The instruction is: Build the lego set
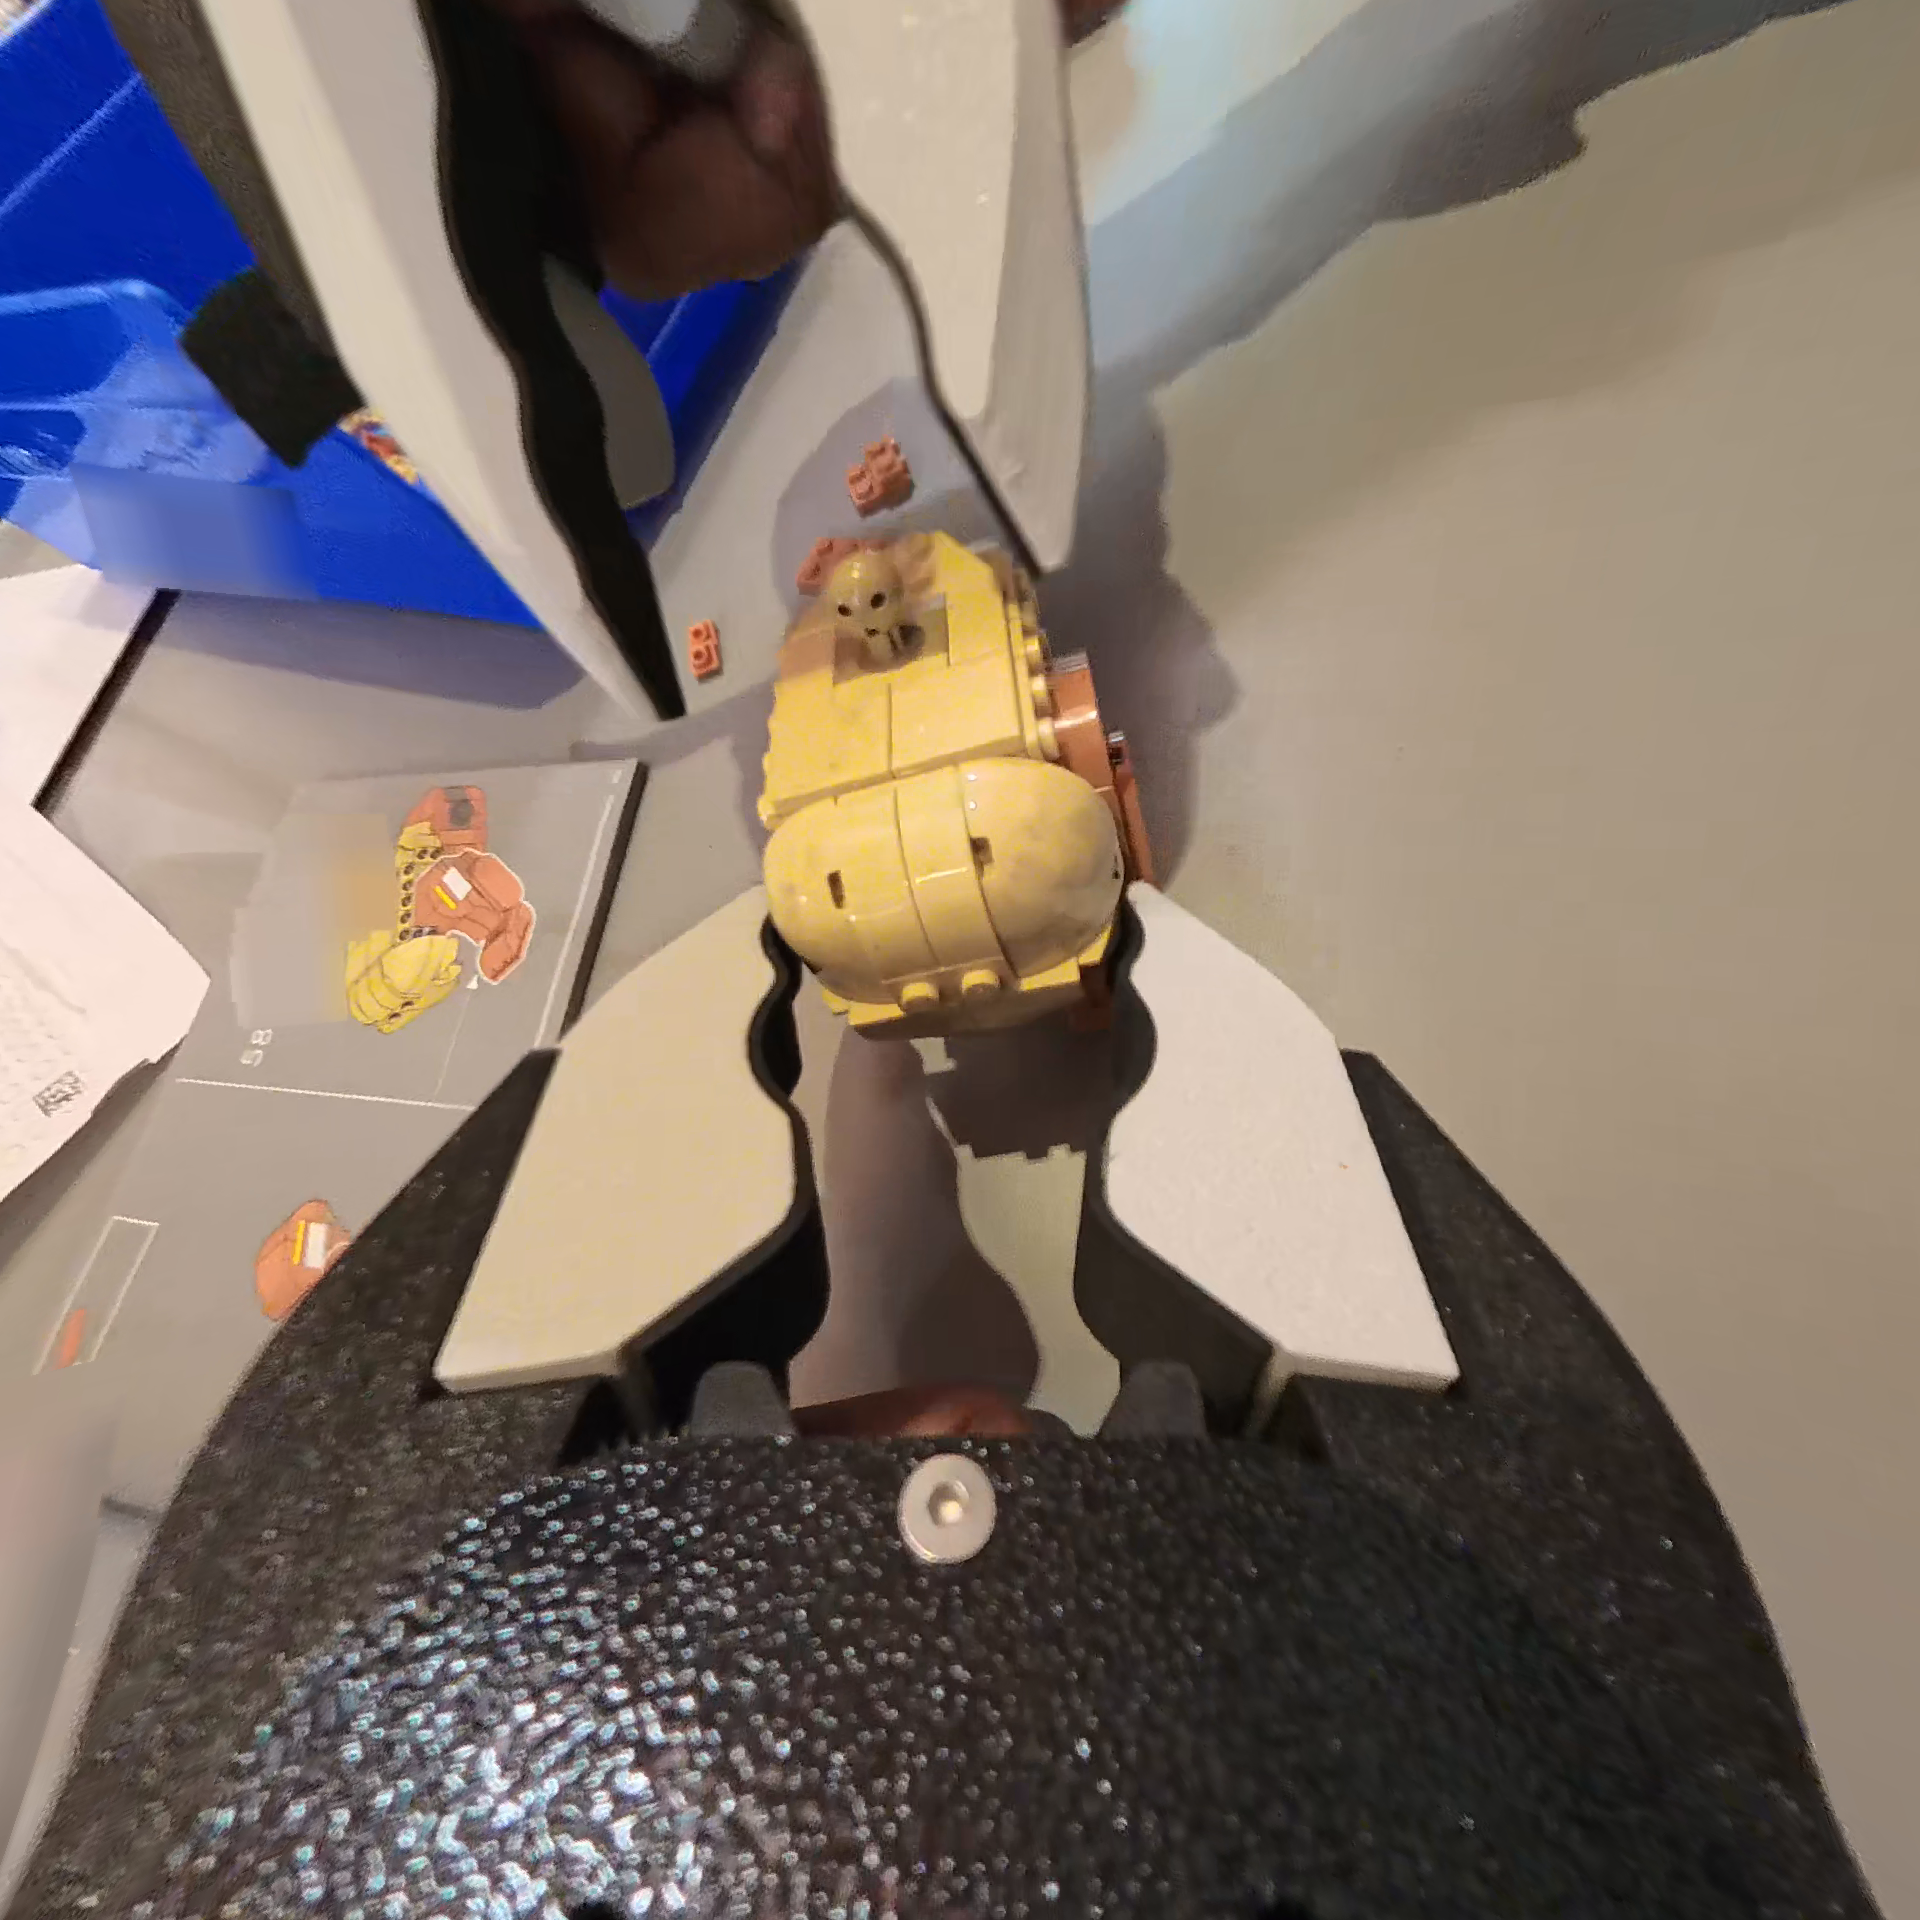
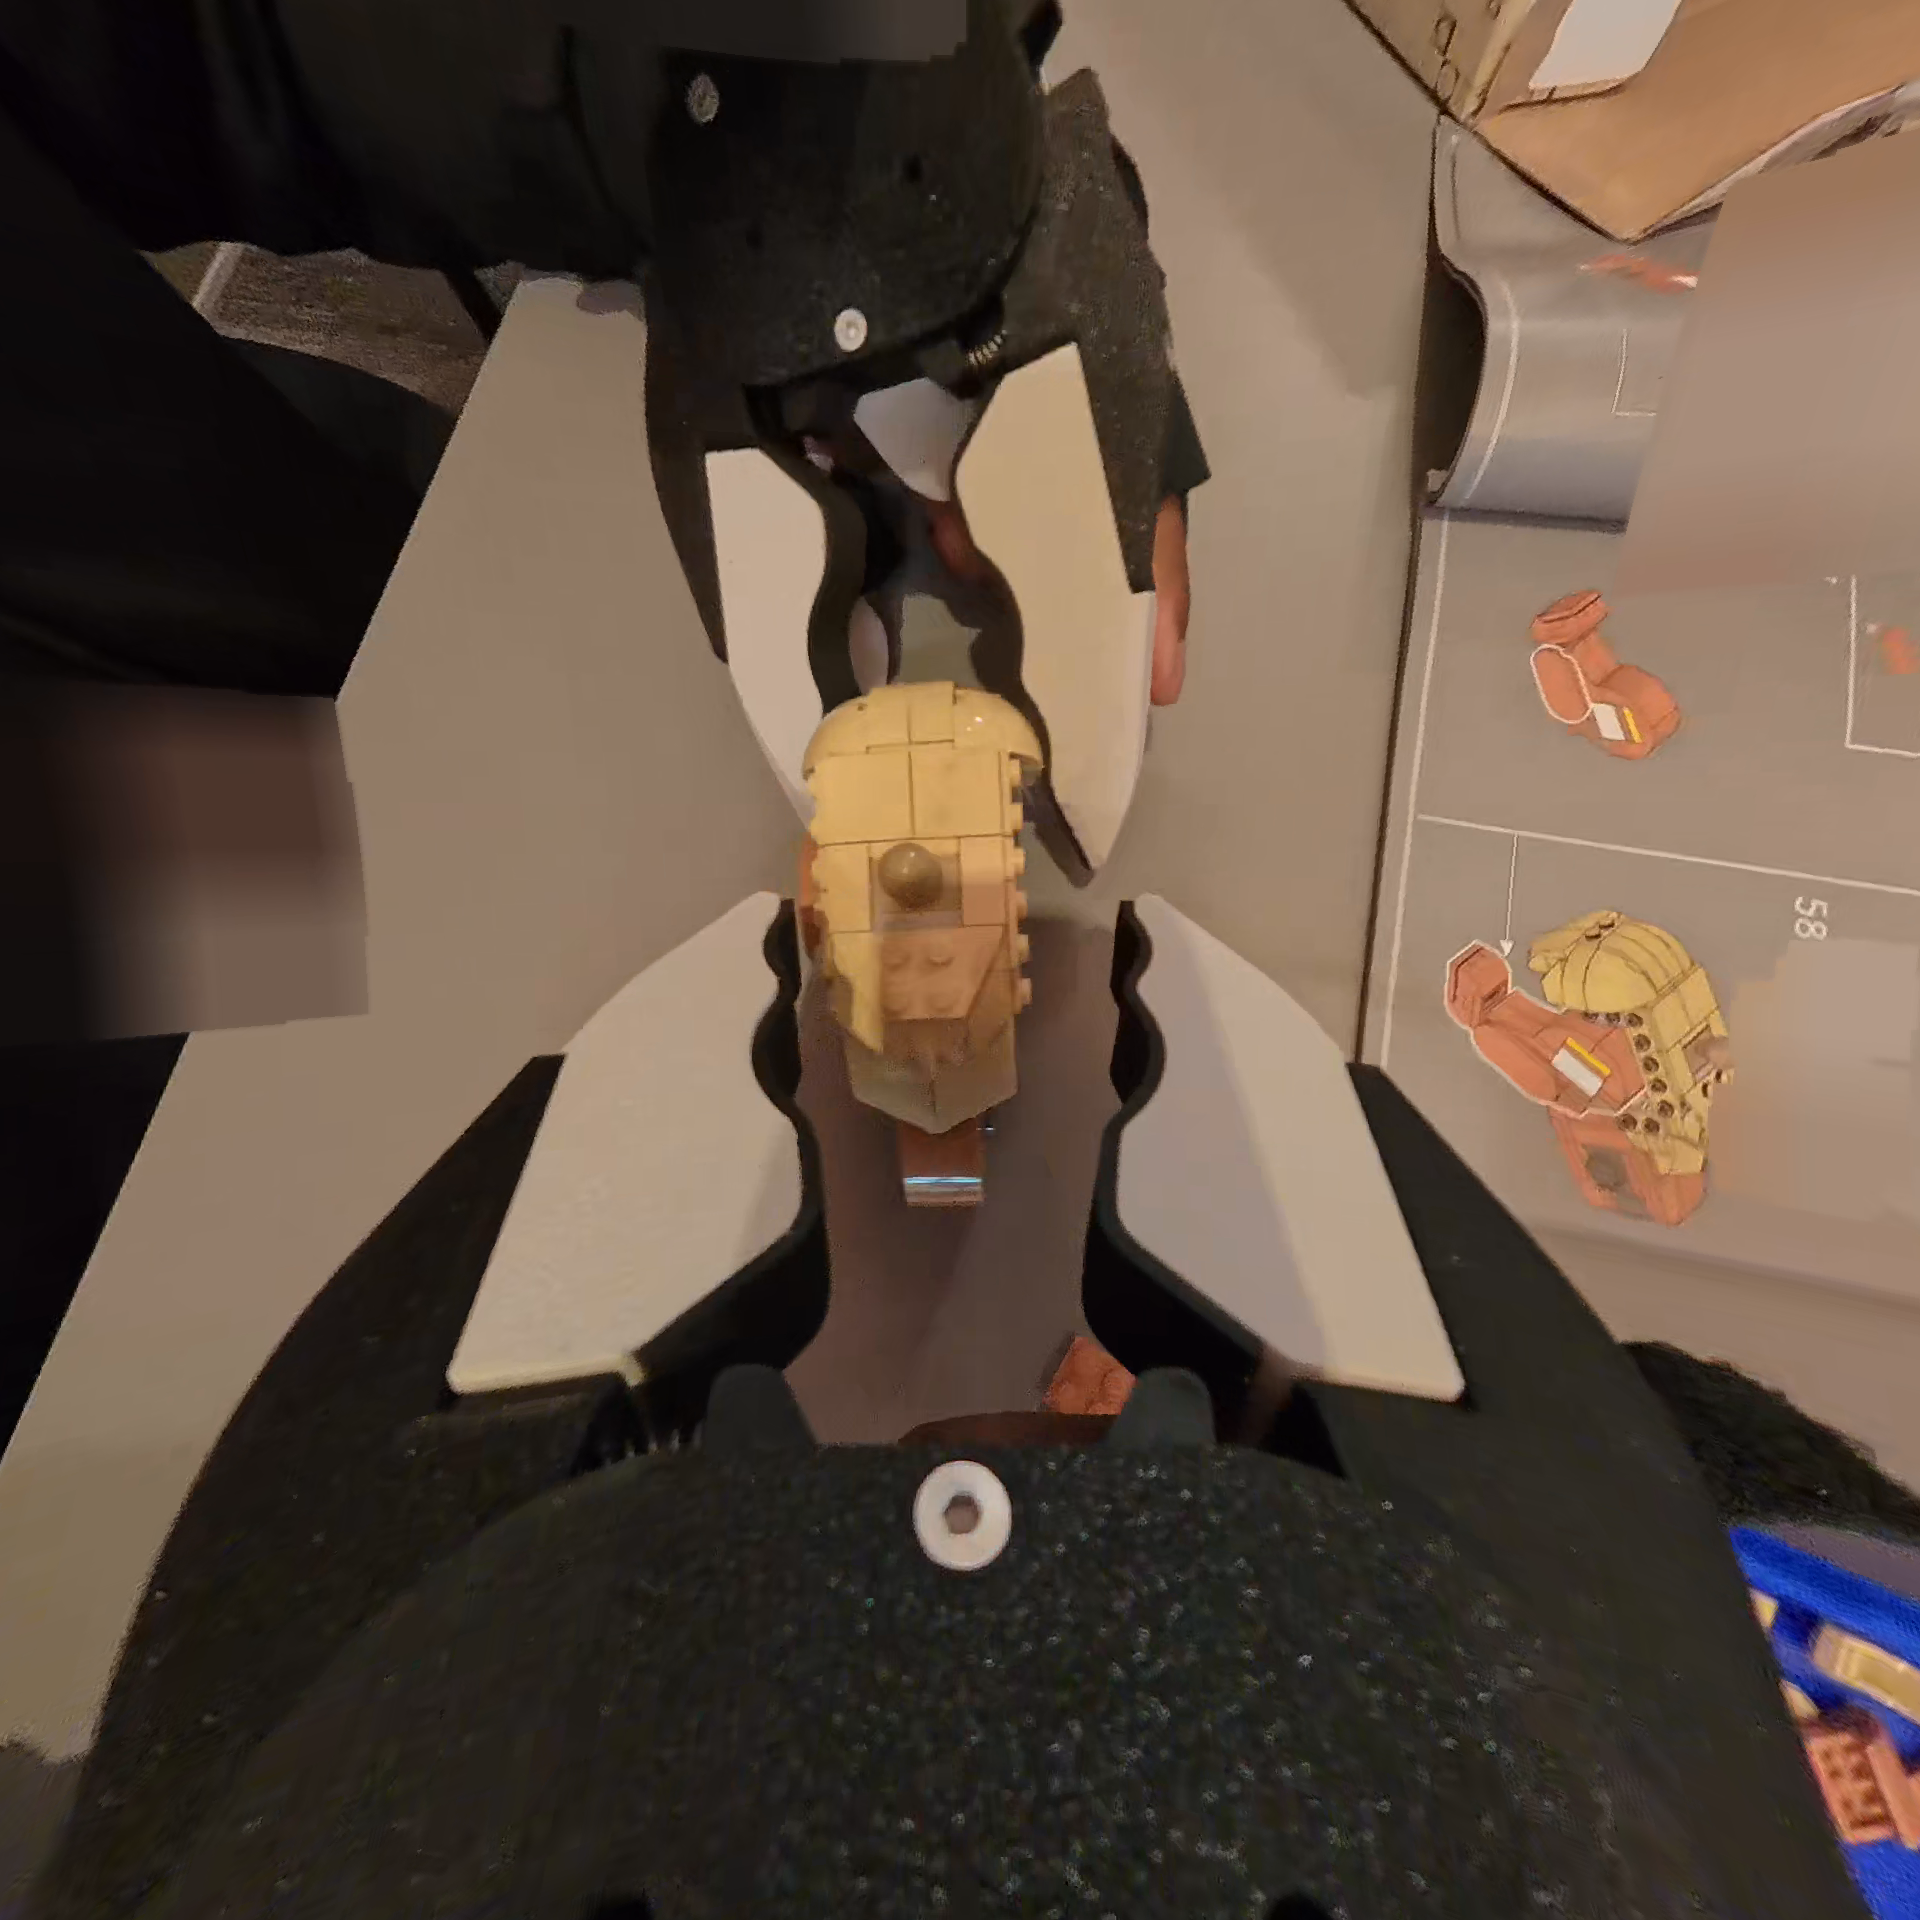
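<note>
Both tools, left (image 1: pixel 951 940) and right (image 2: pixel 951 925), clamp the tan lego build (image 1: pixel 925 821) beside the numbered manual page (image 2: pixel 1662 935).

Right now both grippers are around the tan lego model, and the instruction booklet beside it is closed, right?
Not quite. The booklet lies open, its building diagrams showing, as the right wrist view makes clear. The rest holds: the left gripper and the right gripper are both around the tan lego model, one at each end.
</note>
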### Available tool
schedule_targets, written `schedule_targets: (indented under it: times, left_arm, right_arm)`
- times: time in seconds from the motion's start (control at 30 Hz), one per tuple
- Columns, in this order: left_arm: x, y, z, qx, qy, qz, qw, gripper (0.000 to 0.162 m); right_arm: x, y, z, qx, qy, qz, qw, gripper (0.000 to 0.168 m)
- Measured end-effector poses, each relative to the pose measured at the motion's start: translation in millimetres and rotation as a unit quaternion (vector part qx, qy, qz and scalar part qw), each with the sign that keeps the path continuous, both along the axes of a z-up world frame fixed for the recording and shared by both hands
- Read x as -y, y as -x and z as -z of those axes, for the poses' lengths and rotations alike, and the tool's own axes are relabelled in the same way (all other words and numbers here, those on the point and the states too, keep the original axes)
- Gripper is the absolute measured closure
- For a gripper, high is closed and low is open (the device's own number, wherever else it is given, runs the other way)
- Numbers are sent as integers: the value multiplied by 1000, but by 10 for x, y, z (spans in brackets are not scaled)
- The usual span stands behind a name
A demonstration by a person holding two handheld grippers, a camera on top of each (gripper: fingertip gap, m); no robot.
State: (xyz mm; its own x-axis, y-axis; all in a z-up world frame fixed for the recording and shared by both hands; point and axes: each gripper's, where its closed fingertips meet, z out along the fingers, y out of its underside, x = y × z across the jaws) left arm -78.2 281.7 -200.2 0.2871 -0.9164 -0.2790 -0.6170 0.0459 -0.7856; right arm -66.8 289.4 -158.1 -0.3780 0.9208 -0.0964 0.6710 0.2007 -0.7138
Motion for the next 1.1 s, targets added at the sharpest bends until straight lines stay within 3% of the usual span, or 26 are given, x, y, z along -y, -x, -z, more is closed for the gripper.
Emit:
schedule_targets:
  times: [0.13, 0.3, 0.43, 0.6, 0.7, 0.8, 0.9, 1.0, 1.1]
  left_arm:
    - [-6, -97, 5, 0, 9, 5, 1000, 106]
    - [-23, -170, 14, 1, 27, 5, 1000, 106]
    - [-3, -131, -20, 12, 29, 8, 999, 91]
    - [75, -17, -114, 41, 19, 14, 999, 85]
    - [95, 92, -209, 63, 12, -5, 998, 84]
    - [156, 153, -462, 135, -1, -36, 990, 87]
    - [324, 93, -912, 276, -19, -60, 959, 95]
    - [514, -31, -1351, 458, -26, -70, 886, 104]
    - [487, -78, -1420, 533, -40, -119, 837, 108]
  right_arm:
    - [85, -140, 9, -14, 20, 12, 1000, 106]
    - [57, -253, 114, -24, 32, 34, 999, 116]
    - [12, -285, 118, -51, 36, 58, 996, 126]
    - [-10, -337, 115, -56, 28, 75, 995, 125]
    - [-24, -395, 60, -68, 18, 93, 993, 117]
    - [-25, -498, -133, -109, 18, 140, 984, 112]
    - [35, -583, -515, -197, 52, 225, 953, 105]
    - [194, -642, -953, -318, 121, 293, 894, 101]
    - [347, -705, -1198, -399, 142, 326, 845, 101]
